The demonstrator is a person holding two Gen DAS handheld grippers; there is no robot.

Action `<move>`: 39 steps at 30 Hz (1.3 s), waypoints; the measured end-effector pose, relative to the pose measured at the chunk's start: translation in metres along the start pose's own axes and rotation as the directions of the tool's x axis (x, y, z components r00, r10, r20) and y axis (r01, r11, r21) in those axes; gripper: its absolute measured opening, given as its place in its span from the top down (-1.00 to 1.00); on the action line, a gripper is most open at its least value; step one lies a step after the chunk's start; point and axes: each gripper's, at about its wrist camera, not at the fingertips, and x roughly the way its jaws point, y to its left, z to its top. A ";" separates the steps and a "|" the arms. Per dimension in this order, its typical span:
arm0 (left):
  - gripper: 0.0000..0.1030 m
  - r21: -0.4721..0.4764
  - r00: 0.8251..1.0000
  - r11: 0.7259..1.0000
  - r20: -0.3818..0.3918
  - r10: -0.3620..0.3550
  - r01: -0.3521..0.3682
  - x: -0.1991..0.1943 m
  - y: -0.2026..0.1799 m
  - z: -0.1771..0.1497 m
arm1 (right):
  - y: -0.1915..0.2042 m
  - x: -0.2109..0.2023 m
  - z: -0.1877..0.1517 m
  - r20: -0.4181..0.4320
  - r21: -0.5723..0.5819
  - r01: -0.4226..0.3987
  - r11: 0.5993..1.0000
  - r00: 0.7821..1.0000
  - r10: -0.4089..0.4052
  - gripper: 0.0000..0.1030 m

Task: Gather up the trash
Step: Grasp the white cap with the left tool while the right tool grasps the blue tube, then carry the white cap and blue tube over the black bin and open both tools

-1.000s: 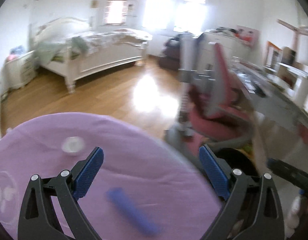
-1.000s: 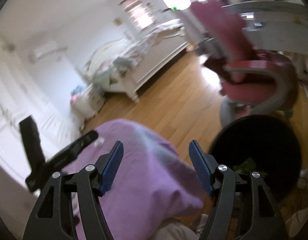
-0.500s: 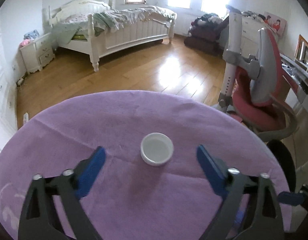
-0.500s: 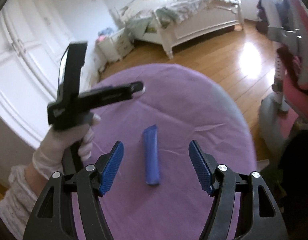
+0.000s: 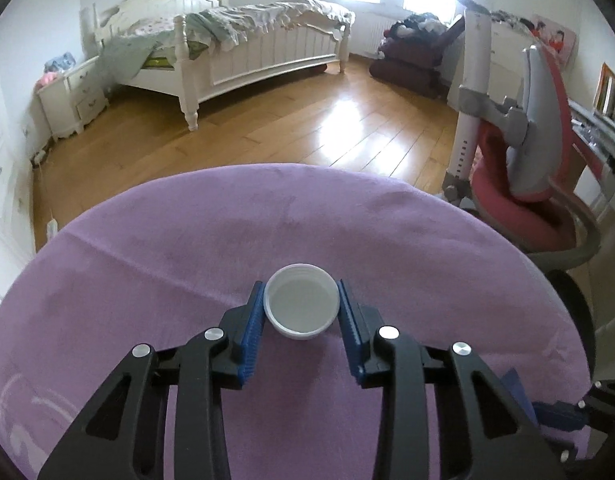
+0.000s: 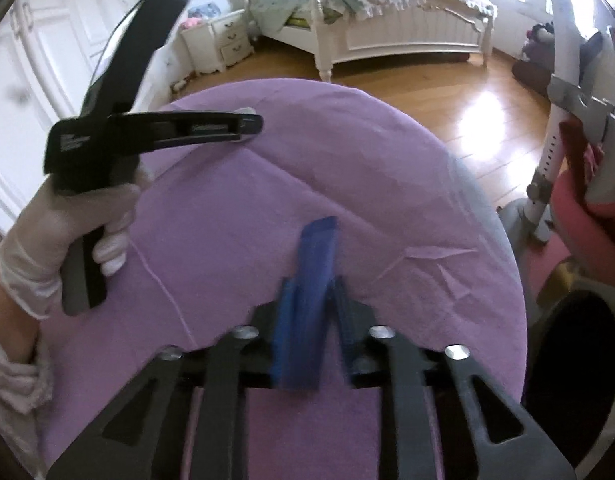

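So both grabbers look clamped for binning: left gripper [image 5: 301, 312] pinching the cap [image 5: 301, 306], right gripper [image 6: 312, 312] probably squeezing the blurry wrapper [image 6: 313, 280] near the bin [image 6: 575, 364].

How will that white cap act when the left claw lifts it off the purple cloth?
The cap looks like thin hollow plastic, so probably very light. Its round rim sits between the left claw's pads, touching at two narrow spots, so it may pivot or pop out. It lies open side up on the cloth, so it is unlikely to roll.
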 end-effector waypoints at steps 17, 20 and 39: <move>0.31 0.121 0.945 0.967 0.216 -0.247 0.226 -0.134 -0.133 -0.020 | -0.120 -0.180 -0.043 0.474 0.305 -0.182 0.935 0.881 0.017 0.66; 0.31 0.171 0.927 0.948 0.225 -0.301 0.267 -0.143 -0.171 -0.019 | -0.148 -0.210 -0.059 0.520 0.350 -0.169 0.921 0.853 -0.041 0.66; 0.31 0.322 0.854 0.827 0.092 -0.512 0.461 -0.122 -0.321 -0.033 | -0.272 -0.271 -0.153 0.540 0.571 -0.116 0.813 0.799 -0.265 0.66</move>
